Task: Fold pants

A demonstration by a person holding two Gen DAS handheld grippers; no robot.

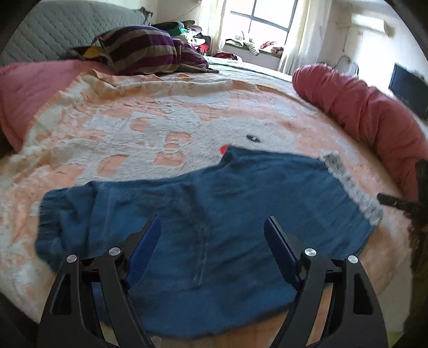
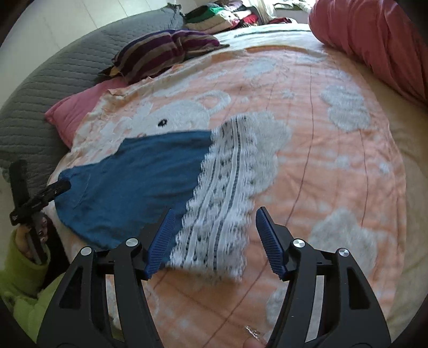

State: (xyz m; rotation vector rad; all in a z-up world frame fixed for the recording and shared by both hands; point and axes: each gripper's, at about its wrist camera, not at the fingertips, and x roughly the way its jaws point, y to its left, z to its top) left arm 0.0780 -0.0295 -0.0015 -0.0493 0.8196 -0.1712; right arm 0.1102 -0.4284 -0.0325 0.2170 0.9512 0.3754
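Blue pants [image 1: 214,192] [image 2: 133,174] with a white-and-grey patterned waistband [image 1: 347,184] [image 2: 222,187] lie flat on a peach blanket [image 1: 133,120] [image 2: 321,160] that covers the bed. My left gripper [image 1: 212,218] hovers open over the blue cloth, with nothing between its fingers. In the right wrist view it shows at the left edge [image 2: 40,198], held by a hand in a lime-green sleeve. My right gripper [image 2: 216,210] stands open just above the near end of the waistband, not gripping it. Its dark tip shows at the right edge of the left wrist view [image 1: 396,203].
A purple striped pillow [image 1: 144,50] [image 2: 165,50] and a pink pillow [image 1: 21,88] [image 2: 77,107] lie towards the grey quilted headboard [image 1: 53,26]. A red rolled duvet [image 1: 361,112] [image 2: 374,40] lines the far side. Stacked clothes [image 2: 214,16] sit by the window.
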